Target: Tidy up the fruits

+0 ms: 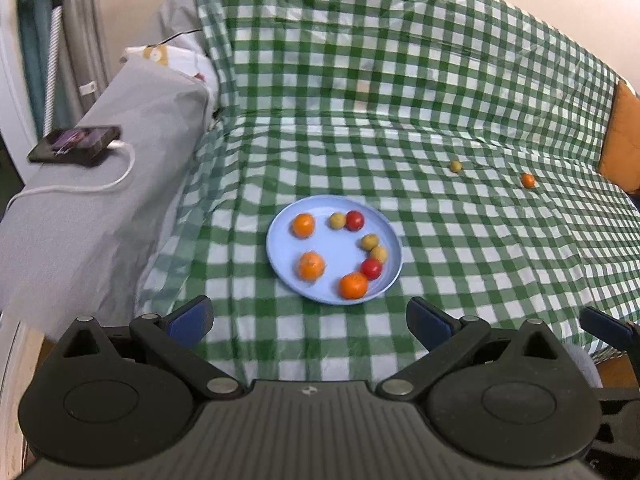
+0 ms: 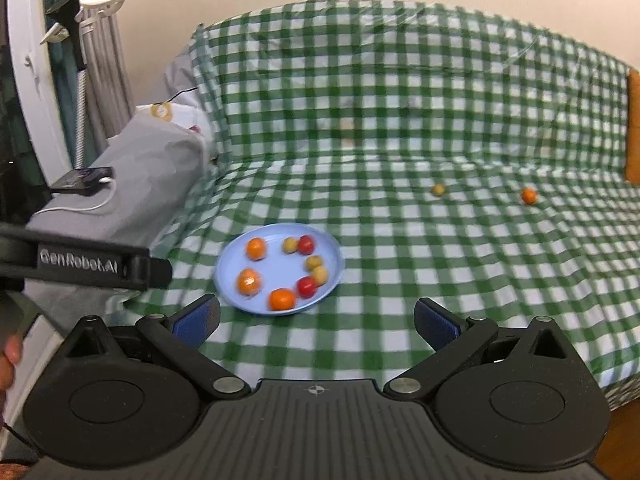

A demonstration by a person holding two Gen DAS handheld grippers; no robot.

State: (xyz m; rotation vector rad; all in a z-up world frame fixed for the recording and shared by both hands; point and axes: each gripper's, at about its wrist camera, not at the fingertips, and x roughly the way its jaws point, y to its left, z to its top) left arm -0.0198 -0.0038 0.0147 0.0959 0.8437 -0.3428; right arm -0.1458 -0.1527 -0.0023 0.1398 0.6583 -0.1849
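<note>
Fruits sit on a blue plate that rests on a green-checked cloth spread over what looks like a sofa seat and backrest. Nearest of all, both sets of tongs hang above the cloth's front edge with nothing in them: the left tongs are spread wide apart just short of the plate, and the right tongs are likewise spread wide, with the plate ahead and a little to their left. In the right wrist view the left tool's black arm crosses the left edge, and part of a hand shows below it.

On the plate lie three oranges, two red fruits and three small yellow-green fruits. One orange, one red and two yellow-green ones form an arc along the plate's right rim, touching or nearly so; another red and yellow-green pair sit together at the far side, and two oranges lie apart on the left.

Farther back, well apart from the plate on the right, a yellow-green fruit and a small orange lie loose on the cloth.

To the left, a grey armrest carries a phone with a white cable plugged in.
</note>
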